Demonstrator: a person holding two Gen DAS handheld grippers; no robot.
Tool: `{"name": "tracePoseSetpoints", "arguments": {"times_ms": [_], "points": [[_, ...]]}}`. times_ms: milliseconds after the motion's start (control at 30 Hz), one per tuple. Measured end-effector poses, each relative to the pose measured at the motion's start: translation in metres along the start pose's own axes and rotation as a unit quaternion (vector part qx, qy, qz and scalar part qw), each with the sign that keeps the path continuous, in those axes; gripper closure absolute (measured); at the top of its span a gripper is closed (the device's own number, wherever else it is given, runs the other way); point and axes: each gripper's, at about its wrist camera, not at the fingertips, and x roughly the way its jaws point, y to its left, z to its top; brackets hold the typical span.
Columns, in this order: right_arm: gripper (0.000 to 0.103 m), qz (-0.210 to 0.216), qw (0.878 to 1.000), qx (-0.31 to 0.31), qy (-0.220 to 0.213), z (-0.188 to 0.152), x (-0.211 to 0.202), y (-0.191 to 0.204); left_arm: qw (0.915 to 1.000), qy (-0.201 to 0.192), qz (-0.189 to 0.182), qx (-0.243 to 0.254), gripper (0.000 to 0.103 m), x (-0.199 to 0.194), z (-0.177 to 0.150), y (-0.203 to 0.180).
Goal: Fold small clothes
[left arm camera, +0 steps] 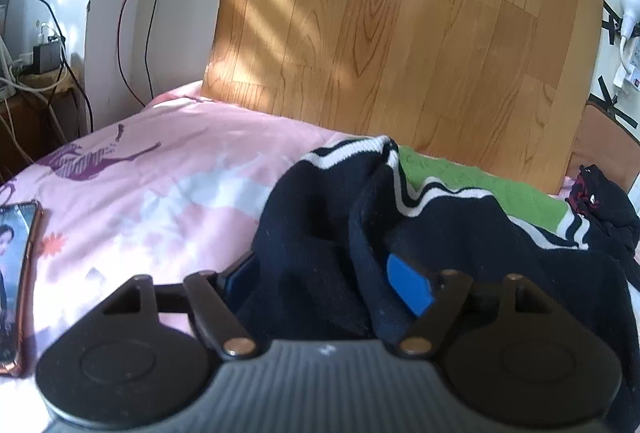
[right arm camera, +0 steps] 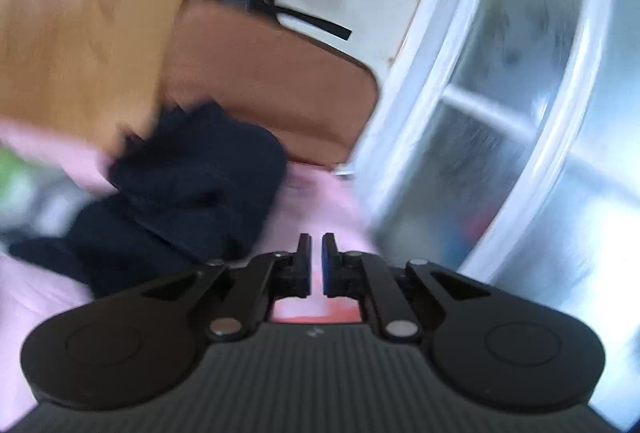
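left gripper [left arm camera: 320,285] straddling one navy striped sweater [left arm camera: 400,217], jaws standing wide, not pinching.
right gripper [right arm camera: 317,261] hovering over bare pink sheet [right arm camera: 320,201] at lower centre, jaws narrow, gripping nothing; one dark garment [right arm camera: 192,177] lying at centre left.

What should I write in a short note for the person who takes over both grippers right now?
Left gripper: jaws wide apart around a bunched fold of the dark navy knit garment with white stripes; pads not pressing it.
Right gripper: jaws nearly together, a thin gap, nothing between them, over the pink printed bedsheet.
A second crumpled dark garment lies ahead of the right gripper; the view is blurred.
A green cloth lies behind the navy garment; a phone lies at the sheet's left.
Done: no neat fold visible.
Left: flatten and fold both garments.
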Motion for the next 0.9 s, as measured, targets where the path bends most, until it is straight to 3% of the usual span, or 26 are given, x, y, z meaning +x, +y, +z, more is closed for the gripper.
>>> {"name": "tracePoseSetpoints", "arguments": {"times_ms": [67, 200, 300, 433, 533, 700, 833, 900], "points": [[0.069, 0.052, 0.998, 0.017, 0.005, -0.003, -0.012, 0.006, 1.0, 0.004, -0.002, 0.001, 0.028, 0.001, -0.001, -0.002], [0.064, 0.179, 0.983, 0.028, 0.01, -0.011, -0.041, 0.041, 1.0, -0.001, -0.003, 0.007, 0.028, -0.005, 0.002, -0.006], [0.063, 0.29, 0.956, 0.041, 0.033, -0.016, -0.058, 0.064, 0.9998, -0.017, -0.009, 0.011, 0.028, -0.021, 0.005, -0.003], [0.063, 0.396, 0.914, 0.051, 0.067, -0.025, -0.076, 0.089, 0.9991, -0.013, -0.037, 0.015, 0.028, -0.04, 0.006, 0.002], [0.063, 0.443, 0.892, 0.035, 0.08, -0.032, -0.089, 0.1, 0.9979, 0.011, -0.055, 0.033, 0.028, -0.046, -0.001, 0.001], [0.059, 0.477, 0.873, 0.023, 0.094, -0.04, -0.104, 0.108, 0.9952, 0.049, -0.079, 0.031, 0.028, -0.05, -0.014, 0.0], [0.055, 0.484, 0.869, 0.049, 0.088, -0.033, -0.111, 0.101, 0.9936, 0.064, -0.092, 0.017, 0.028, -0.051, -0.022, -0.002], [0.045, 0.498, 0.858, 0.083, 0.096, -0.026, -0.108, 0.095, 0.9938, 0.074, -0.082, 0.016, 0.028, -0.046, -0.026, -0.004]]}}
